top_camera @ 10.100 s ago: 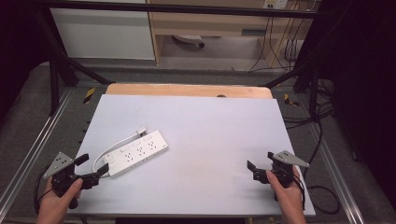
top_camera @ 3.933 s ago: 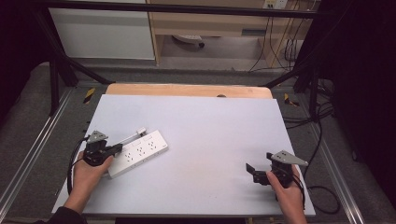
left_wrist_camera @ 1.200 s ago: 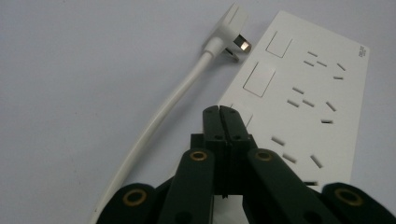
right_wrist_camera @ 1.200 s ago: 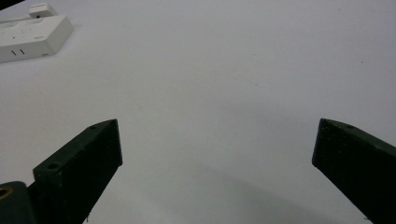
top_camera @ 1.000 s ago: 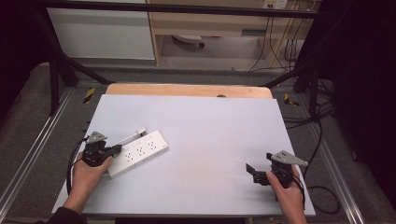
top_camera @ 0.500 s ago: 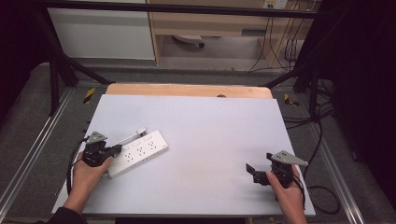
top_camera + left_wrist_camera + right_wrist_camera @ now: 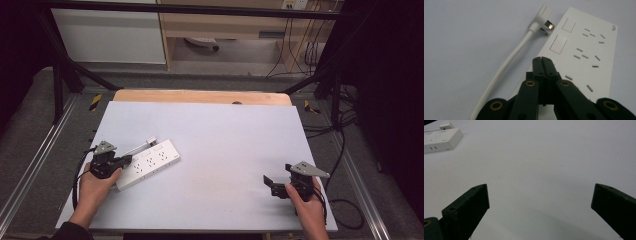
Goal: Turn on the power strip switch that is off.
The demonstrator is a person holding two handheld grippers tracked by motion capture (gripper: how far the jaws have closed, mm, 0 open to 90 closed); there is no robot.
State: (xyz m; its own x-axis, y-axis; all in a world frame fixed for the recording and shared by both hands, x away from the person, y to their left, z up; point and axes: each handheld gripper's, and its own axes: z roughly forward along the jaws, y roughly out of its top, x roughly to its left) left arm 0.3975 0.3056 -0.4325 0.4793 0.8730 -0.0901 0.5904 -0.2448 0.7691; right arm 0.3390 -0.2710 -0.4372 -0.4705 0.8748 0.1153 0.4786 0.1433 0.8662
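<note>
The white power strip point(image 7: 148, 163) lies flat at the desk's point(image 7: 225, 135) near left. The left gripper point(image 7: 125, 160), fingers pressed together (nothing between them), hovers over its near end, perhaps to push it. The right gripper point(image 7: 268, 185) waits near right, fingers wide apart.

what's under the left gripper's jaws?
The white power strip: the left gripper, jaws shut together, is over its near end. The strip's part beneath the jaws is hidden; contact can't be told.

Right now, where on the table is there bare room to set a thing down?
The wide middle between the power strip and the right hand-held gripper is bare, as is the far half up to the wooden edge. It is crowded near-left, where the left hand-held gripper, strip and cord meet.
</note>
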